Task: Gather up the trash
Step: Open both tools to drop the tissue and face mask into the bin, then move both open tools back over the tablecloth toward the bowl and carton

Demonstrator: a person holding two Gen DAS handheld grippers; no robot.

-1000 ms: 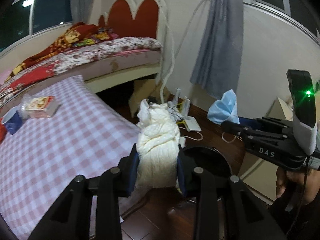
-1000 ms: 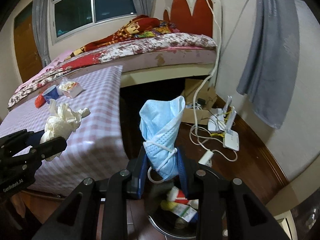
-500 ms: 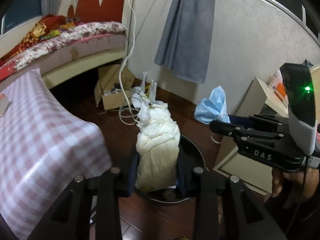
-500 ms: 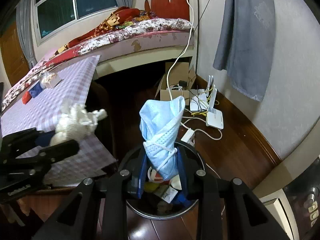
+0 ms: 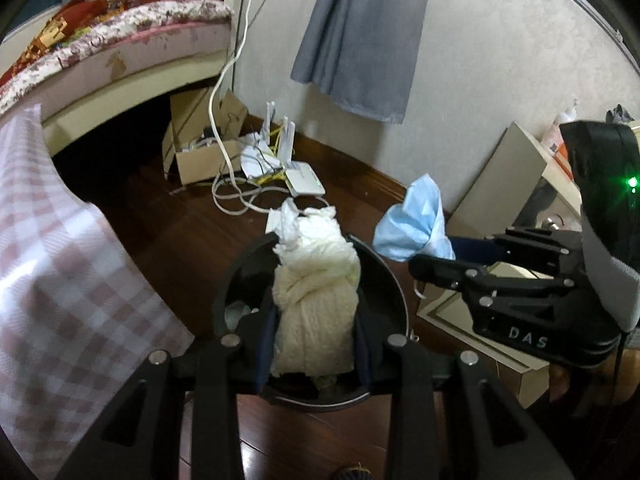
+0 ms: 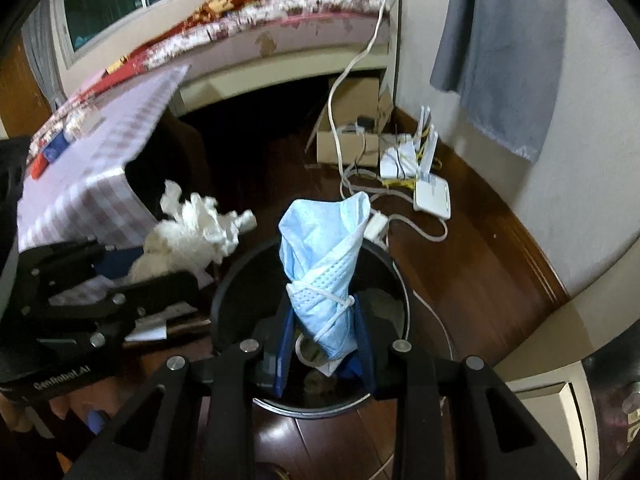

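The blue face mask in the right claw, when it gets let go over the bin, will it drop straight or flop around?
The face mask is probably floppy: it sags and folds where the right claw pinches it. Likely very light, so it may flutter rather than drop straight into the trash bin. Its loose ear loop could snag on a finger.

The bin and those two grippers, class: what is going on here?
A person is clearing up trash with a gripper in each hand. The left gripper is shut on a wad of white tissue, and the right gripper is shut on a crumpled blue mask. Both are held over the open black bin on the wooden floor, which already has some rubbish in it. Neither piece has been let go yet.
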